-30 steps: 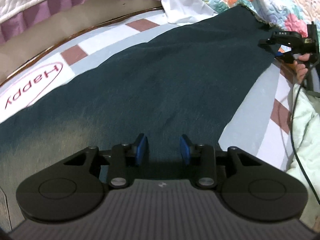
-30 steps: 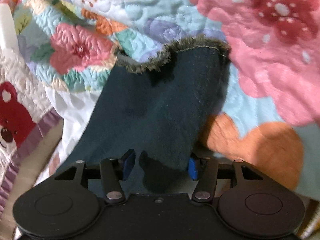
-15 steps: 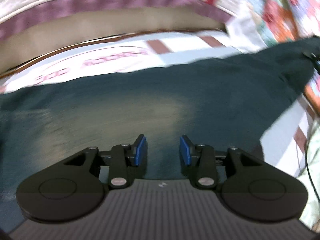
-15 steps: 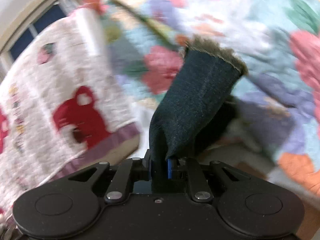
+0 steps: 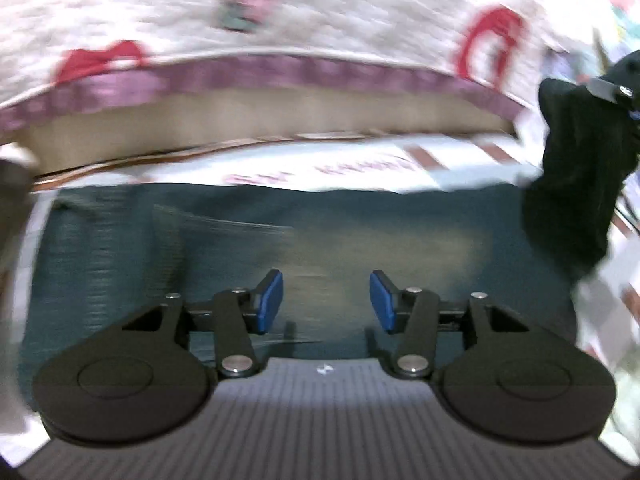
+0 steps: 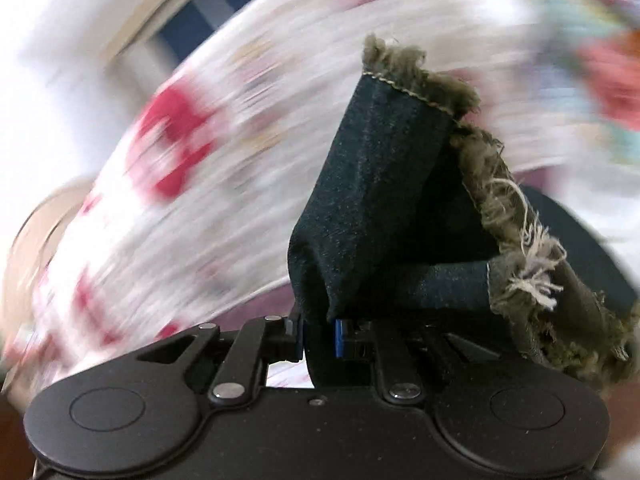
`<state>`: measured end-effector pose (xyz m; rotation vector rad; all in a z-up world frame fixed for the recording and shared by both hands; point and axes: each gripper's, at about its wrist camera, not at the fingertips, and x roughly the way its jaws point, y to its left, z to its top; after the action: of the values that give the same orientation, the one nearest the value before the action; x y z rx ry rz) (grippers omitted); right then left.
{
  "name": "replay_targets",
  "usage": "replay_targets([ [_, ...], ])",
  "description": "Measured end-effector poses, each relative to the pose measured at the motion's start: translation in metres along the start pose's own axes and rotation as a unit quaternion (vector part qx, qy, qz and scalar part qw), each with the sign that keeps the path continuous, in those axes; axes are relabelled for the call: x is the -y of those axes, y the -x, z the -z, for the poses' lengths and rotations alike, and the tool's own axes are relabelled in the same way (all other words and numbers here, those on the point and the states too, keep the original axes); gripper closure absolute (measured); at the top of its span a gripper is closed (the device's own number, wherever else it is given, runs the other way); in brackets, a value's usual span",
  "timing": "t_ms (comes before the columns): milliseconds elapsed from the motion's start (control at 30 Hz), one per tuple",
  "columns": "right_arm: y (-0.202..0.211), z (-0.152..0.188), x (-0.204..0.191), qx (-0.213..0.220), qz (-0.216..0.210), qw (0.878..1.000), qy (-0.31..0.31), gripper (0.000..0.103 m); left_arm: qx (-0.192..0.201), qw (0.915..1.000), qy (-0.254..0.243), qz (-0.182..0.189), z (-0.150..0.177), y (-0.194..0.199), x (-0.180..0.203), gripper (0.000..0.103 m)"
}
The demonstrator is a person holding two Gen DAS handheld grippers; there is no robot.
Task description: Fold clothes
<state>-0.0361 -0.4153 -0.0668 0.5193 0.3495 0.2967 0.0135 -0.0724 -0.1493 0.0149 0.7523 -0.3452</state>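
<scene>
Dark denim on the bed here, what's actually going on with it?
A person is folding a dark blue denim garment with a frayed hem using two handheld grippers. The right gripper is shut on the frayed hem end and holds it lifted off the bed. The left gripper is open, hovering over the part of the garment spread flat on the white mat with red lettering, gripping nothing. A white quilt with red prints and purple trim lies behind. Both views are motion-blurred.
</scene>
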Motion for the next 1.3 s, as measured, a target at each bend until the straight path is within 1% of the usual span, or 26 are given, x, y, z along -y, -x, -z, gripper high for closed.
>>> replay_targets([
  [67, -0.028, 0.015, -0.047, -0.042, -0.050, 0.997, 0.044, 0.086, 0.000, 0.9991, 0.027, -0.031, 0.004, 0.003, -0.019, 0.055],
  [100, -0.041, 0.029, -0.063, -0.064, -0.068, 0.994, 0.059, 0.086, 0.000, 0.9981, 0.041, -0.047, 0.006, 0.005, -0.029, 0.055],
  [133, -0.055, 0.046, -0.074, -0.092, -0.073, 0.990, 0.075, 0.086, -0.005, 0.9966, 0.069, -0.043, 0.012, 0.004, -0.040, 0.055],
  [167, -0.070, 0.063, -0.084, -0.121, -0.075, 0.986, 0.091, 0.086, -0.010, 0.9946, 0.097, -0.037, 0.017, 0.003, -0.049, 0.055],
  [200, -0.085, 0.081, -0.090, -0.160, -0.060, 0.979, 0.114, 0.083, -0.016, 0.9926, 0.117, -0.029, 0.021, 0.002, -0.057, 0.055],
  [233, -0.099, 0.099, -0.096, -0.202, -0.040, 0.969, 0.138, 0.080, -0.021, 0.9901, 0.137, -0.022, 0.024, 0.002, -0.063, 0.055],
  [267, -0.110, 0.116, -0.098, -0.241, -0.026, 0.956, 0.164, 0.076, -0.024, 0.9894, 0.141, -0.021, 0.025, 0.001, -0.066, 0.055],
  [333, -0.114, 0.135, -0.097, -0.295, -0.018, 0.934, 0.202, 0.075, -0.027, 0.9909, 0.130, -0.020, 0.026, 0.001, -0.064, 0.053],
  [367, -0.109, 0.136, -0.096, -0.304, -0.025, 0.930, 0.207, 0.072, -0.025, 0.9917, 0.125, -0.016, 0.026, 0.002, -0.062, 0.051],
  [400, -0.103, 0.134, -0.093, -0.307, -0.034, 0.928, 0.209, 0.064, -0.022, 0.9922, 0.122, -0.007, 0.025, 0.002, -0.060, 0.050],
  [433, -0.095, 0.129, -0.091, -0.310, -0.041, 0.926, 0.212, 0.060, -0.023, 0.9921, 0.123, 0.003, 0.024, 0.001, -0.058, 0.050],
  [467, -0.088, 0.121, -0.089, -0.311, -0.039, 0.924, 0.218, 0.053, -0.025, 0.9916, 0.126, 0.014, 0.024, 0.000, -0.056, 0.050],
  [533, -0.072, 0.106, -0.085, -0.303, -0.024, 0.921, 0.242, 0.053, -0.029, 0.9898, 0.134, 0.039, 0.024, -0.004, -0.053, 0.049],
  [633, -0.045, 0.090, -0.065, -0.288, 0.002, 0.918, 0.272, 0.046, -0.027, 0.9873, 0.143, 0.063, 0.025, 0.001, -0.049, 0.046],
  [733, -0.025, 0.092, -0.028, -0.283, 0.055, 0.920, 0.264, 0.045, -0.030, 0.9837, 0.158, 0.080, 0.024, 0.013, -0.046, 0.042],
  [767, -0.024, 0.094, -0.017, -0.286, 0.084, 0.920, 0.254, 0.045, -0.032, 0.9809, 0.169, 0.090, 0.026, 0.018, -0.046, 0.040],
  [800, -0.023, 0.095, -0.010, -0.283, 0.107, 0.921, 0.245, 0.045, -0.034, 0.9778, 0.181, 0.100, 0.027, 0.024, -0.045, 0.035],
  [833, -0.023, 0.096, -0.004, -0.278, 0.129, 0.922, 0.236, 0.045, -0.035, 0.9744, 0.193, 0.110, 0.028, 0.029, -0.045, 0.032],
  [867, -0.024, 0.095, 0.000, -0.277, 0.135, 0.925, 0.223, 0.045, -0.042, 0.9679, 0.217, 0.121, 0.031, 0.030, -0.047, 0.029],
  [900, -0.027, 0.093, 0.002, -0.279, 0.135, 0.928, 0.207, 0.045, -0.052, 0.9585, 0.246, 0.134, 0.033, 0.027, -0.050, 0.028],
  [933, -0.030, 0.091, 0.002, -0.277, 0.134, 0.932, 0.194, 0.045, -0.067, 0.9451, 0.283, 0.149, 0.037, 0.022, -0.053, 0.028],
  [1000, -0.033, 0.089, 0.002, -0.269, 0.121, 0.940, 0.171, 0.045, -0.086, 0.9263, 0.331, 0.159, 0.044, 0.012, -0.056, 0.028],
  [1167, -0.027, 0.097, 0.005, -0.263, 0.093, 0.949, 0.146, 0.045, -0.065, 0.9364, 0.333, 0.089, 0.050, 0.004, -0.057, 0.028],
  [1233, -0.024, 0.100, 0.004, -0.258, 0.077, 0.952, 0.144, 0.045, -0.059, 0.9374, 0.334, 0.080, 0.049, 0.001, -0.057, 0.027],
  [1267, -0.024, 0.101, 0.002, -0.256, 0.067, 0.953, 0.149, 0.045, -0.057, 0.9395, 0.330, 0.073, 0.047, 0.001, -0.056, 0.027],
  [1300, -0.024, 0.102, -0.001, -0.254, 0.059, 0.953, 0.155, 0.045, -0.058, 0.9439, 0.318, 0.069, 0.046, -0.001, -0.053, 0.027],
])
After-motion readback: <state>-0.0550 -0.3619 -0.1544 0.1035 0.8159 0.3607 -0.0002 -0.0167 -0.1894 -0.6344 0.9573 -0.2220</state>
